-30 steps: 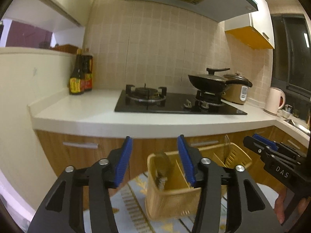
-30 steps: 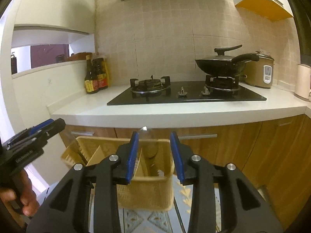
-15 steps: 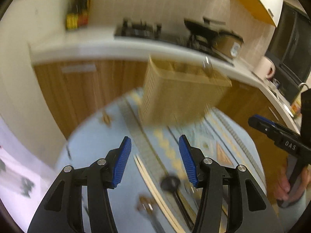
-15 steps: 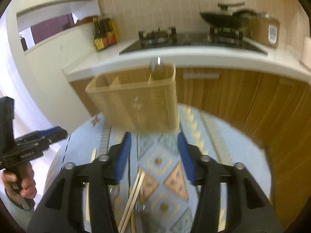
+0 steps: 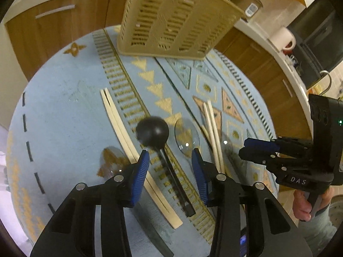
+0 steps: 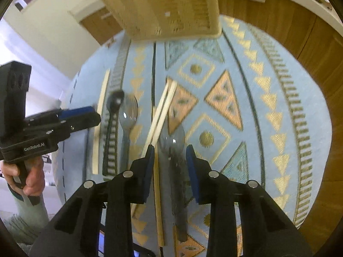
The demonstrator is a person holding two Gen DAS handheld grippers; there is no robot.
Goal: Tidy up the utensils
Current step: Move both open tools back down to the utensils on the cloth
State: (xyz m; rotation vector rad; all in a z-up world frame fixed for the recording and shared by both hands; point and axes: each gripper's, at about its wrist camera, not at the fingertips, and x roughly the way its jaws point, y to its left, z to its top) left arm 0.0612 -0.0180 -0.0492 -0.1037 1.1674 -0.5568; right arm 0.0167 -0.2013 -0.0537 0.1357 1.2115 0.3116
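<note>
Both of your tools have tipped down from the stove wall since a second ago, and the patterned blue cloth (image 5: 64,111) on the round bench now fills each view, with wooden cabinet doors (image 5: 53,21) behind it.

At the far edge stands the slotted beige basket (image 5: 171,19); what sits inside it is hidden from here.

Lying on the cloth from left to right are a clear spoon (image 5: 111,160), a pale chopstick pair (image 5: 120,128), a black ladle (image 5: 153,130), a second clear spoon (image 5: 186,137) and another chopstick pair (image 5: 212,128).

Your left tool (image 5: 170,171) has just been closing; its jaws stand partly apart over the ladle's handle, gripping nothing.

Your right tool (image 6: 170,167) has also just been narrowing, with a third clear spoon (image 6: 173,137) between its pads (image 6: 148,167) but not pressed.
</note>
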